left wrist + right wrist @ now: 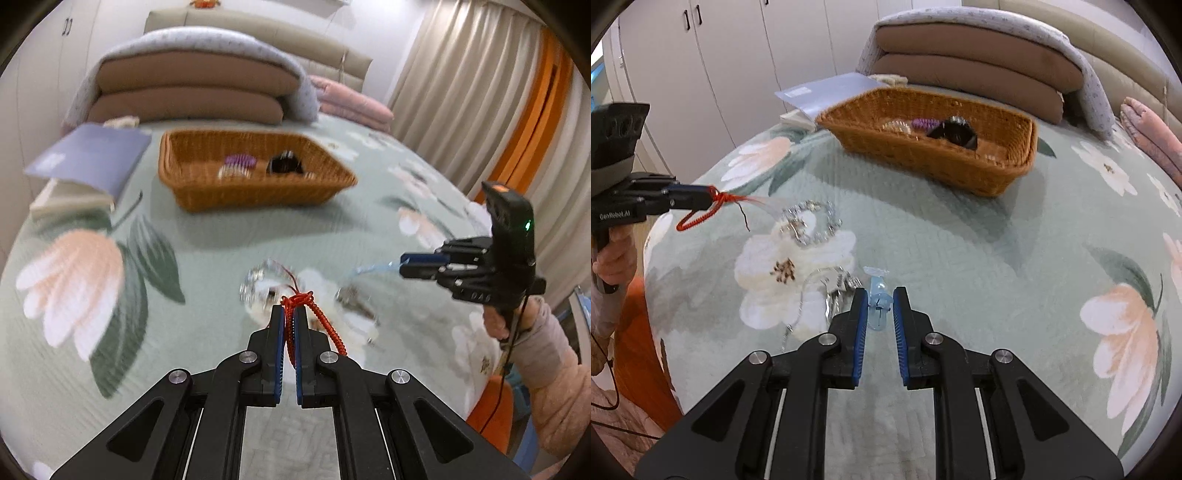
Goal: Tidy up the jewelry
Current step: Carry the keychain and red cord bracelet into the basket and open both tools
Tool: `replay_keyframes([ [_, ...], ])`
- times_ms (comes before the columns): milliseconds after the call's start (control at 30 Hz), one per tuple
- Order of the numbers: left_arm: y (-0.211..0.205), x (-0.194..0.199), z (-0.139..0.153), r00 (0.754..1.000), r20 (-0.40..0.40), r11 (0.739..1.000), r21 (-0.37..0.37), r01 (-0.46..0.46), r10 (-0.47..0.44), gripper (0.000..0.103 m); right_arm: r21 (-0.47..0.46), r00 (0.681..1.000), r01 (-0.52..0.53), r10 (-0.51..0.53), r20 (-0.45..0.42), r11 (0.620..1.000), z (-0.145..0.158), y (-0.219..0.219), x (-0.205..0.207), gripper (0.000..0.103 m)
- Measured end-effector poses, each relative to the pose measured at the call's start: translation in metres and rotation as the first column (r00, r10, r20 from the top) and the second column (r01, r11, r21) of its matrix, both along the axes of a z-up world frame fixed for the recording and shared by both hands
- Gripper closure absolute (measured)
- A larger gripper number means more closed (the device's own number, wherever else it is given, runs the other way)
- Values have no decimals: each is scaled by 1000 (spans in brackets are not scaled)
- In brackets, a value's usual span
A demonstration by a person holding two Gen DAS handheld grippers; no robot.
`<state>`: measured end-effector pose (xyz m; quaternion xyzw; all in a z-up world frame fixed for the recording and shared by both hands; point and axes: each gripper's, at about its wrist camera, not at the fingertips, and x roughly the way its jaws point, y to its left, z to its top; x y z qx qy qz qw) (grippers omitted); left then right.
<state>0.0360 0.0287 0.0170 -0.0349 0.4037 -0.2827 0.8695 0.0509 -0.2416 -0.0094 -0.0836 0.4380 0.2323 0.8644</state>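
My left gripper [290,314] is shut on a red braided cord bracelet [317,317] and holds it just above the bed; it shows in the right wrist view [709,197] with the red loop [698,218] hanging. My right gripper [880,297] holds a pale blue clear hair clip [878,301] between its pads; in the left wrist view [404,264] the blue clip [373,268] sticks out of it. A clear bead bracelet [812,223] and a silver chain piece [831,288] lie on the bedspread. The wicker basket [1023,155] holds a purple item [923,123], a clear bracelet and a black item [955,134].
The floral green bedspread [960,251] covers the bed. A blue-grey book [92,155] lies on another book left of the basket [255,195]. Folded quilts and pillows [192,88] are stacked behind. Curtains [480,92] stand at right, white wardrobes [738,55] at left.
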Motion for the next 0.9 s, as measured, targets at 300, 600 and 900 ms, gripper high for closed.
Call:
replay_keyframes([
  [300,-3,24,29,997,70,1000,5,-9,9,99,39,997,-16,13,70,999,37,11,4,90],
  [600,-15,108,57,994,100,999,-6,-51,51,99,131,981,88,-108,159,988,89,28,73,90],
  [900,-25,207,19,992,1,992,22,-124,124,99,106,957,276,-283,58,955,74,49,202,90],
])
